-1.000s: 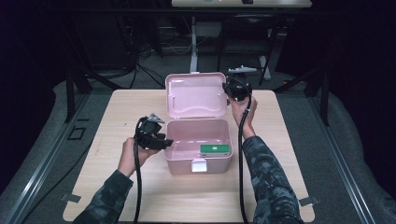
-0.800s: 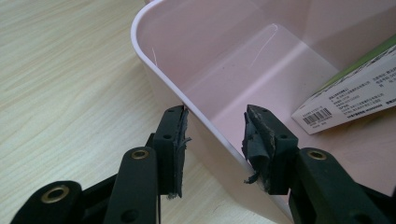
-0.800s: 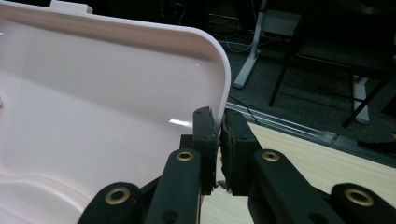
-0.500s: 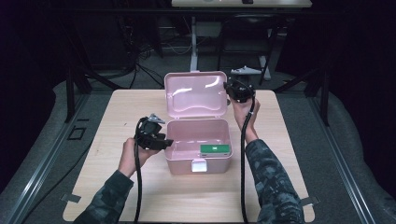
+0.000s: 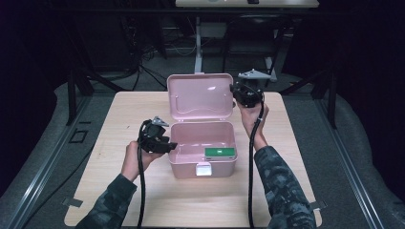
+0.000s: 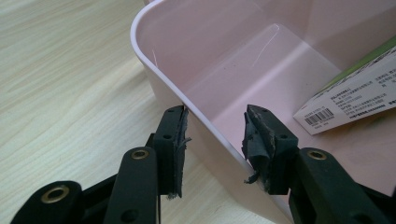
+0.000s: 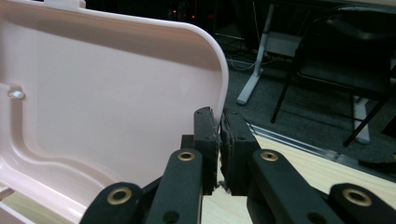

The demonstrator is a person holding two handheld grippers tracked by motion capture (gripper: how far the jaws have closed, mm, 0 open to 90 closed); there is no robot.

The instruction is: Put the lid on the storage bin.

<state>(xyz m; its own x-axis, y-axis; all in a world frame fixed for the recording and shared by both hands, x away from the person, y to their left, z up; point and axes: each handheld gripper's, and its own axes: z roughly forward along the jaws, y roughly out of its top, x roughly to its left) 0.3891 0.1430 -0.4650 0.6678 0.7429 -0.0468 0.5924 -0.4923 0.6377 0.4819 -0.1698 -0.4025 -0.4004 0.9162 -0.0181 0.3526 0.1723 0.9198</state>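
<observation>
Bright-lit table (image 5: 143, 119); dark, murky surroundings; slightly soft high view

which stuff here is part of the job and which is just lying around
In the job:
- pink plastic box, its wall between the open left tongs
- pink hinged lid, edge pinched by the right tongs
- green and white carton inside the box

Lying about:
- light wooden table
- dark chair behind
</observation>
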